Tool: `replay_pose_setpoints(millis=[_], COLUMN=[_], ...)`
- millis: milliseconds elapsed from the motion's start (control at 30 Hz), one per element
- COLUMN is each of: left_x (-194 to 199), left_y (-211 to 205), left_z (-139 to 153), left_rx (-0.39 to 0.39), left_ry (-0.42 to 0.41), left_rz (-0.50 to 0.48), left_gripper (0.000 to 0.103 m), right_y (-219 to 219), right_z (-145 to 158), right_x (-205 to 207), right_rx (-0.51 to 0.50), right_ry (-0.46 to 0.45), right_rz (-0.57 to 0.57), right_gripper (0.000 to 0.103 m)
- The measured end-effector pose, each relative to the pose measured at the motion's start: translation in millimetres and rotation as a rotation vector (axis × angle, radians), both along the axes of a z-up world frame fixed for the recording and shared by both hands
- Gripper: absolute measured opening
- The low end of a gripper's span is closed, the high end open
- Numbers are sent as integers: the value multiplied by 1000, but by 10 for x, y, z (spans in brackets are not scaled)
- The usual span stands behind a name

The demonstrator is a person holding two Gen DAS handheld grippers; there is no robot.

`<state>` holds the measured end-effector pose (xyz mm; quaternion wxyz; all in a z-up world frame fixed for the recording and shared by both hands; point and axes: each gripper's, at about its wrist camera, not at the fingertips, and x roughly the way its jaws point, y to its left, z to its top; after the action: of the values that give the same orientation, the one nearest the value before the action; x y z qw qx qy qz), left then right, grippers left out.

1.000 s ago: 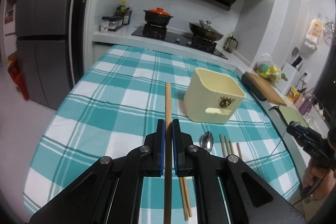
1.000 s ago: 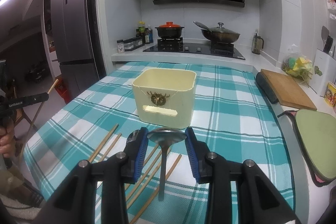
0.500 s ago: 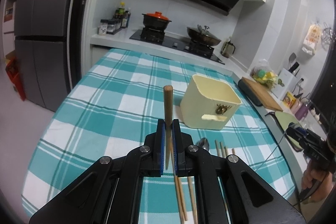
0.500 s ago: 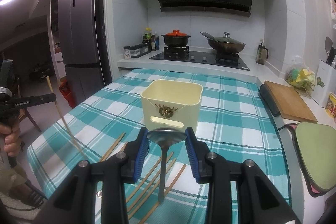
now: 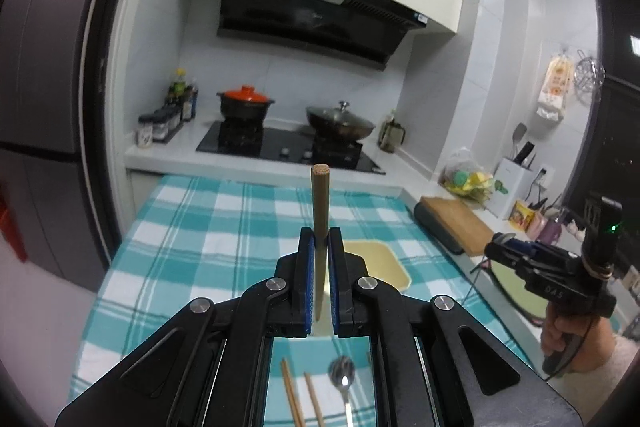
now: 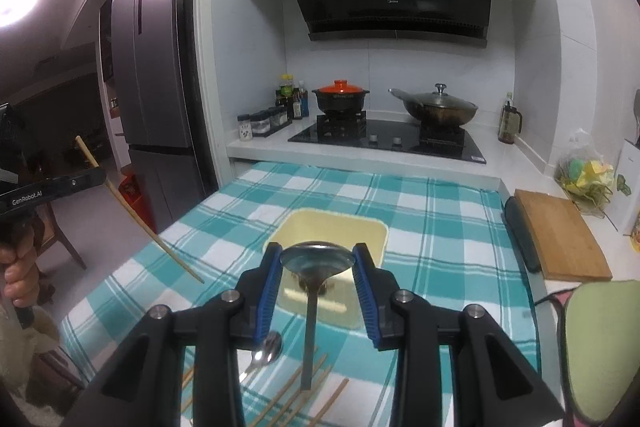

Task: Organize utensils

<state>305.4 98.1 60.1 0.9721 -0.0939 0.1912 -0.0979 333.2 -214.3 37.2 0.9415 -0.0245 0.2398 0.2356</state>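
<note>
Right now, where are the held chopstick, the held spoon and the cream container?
chopstick (image 5: 320, 211), left wrist view, shaft above the pads.
spoon (image 6: 317, 259), right wrist view, bowl.
cream container (image 6: 332, 227), right wrist view, inner floor.

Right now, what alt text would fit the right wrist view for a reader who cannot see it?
The right gripper holds a metal spoon by its bowl above a cream container on a teal checked tablecloth. At far left, the left gripper clamps a chopstick; more chopsticks lie below.
</note>
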Motion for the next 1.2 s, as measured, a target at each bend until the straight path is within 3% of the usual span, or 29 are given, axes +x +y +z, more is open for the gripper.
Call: replay_pose_setpoints(millis=[133, 267, 500, 700, 800, 867, 933, 1067, 1200], left_x=[494, 1031, 1843, 2226, 2149, 1983, 1755, 1079, 349], left_y=[-213, -455, -714, -863, -777, -677, -569, -329, -149], left_z=[209, 61, -679, -1123, -1040, -893, -758, -710, -1014], left_rx=[16, 44, 37, 62, 35, 33, 67, 166, 265], left_ry=[-31, 42, 335, 488, 487, 444, 406, 396, 443], left_rz=[-32, -57, -118, -95, -71, -64, -44, -51, -19], left_gripper=[5, 5, 5, 10, 33, 57, 68, 82, 85], right_y=[147, 265, 321, 331, 314, 240, 193, 92, -20], right_z=[301, 297, -455, -953, -927, -769, -579, -256, -268], right_x=[456, 927, 1728, 2142, 2221, 2154, 2035, 1568, 848], right_rx=[18, 18, -12, -45, -32, 18, 37, 1, -87], right_ry=[-57, -51, 197, 346, 345, 324, 289, 229, 198], right_rz=[-11, -35, -74, -109, -130, -136, -124, -78, -21], right_gripper=[36, 36, 36, 37, 40, 42, 46, 46, 50])
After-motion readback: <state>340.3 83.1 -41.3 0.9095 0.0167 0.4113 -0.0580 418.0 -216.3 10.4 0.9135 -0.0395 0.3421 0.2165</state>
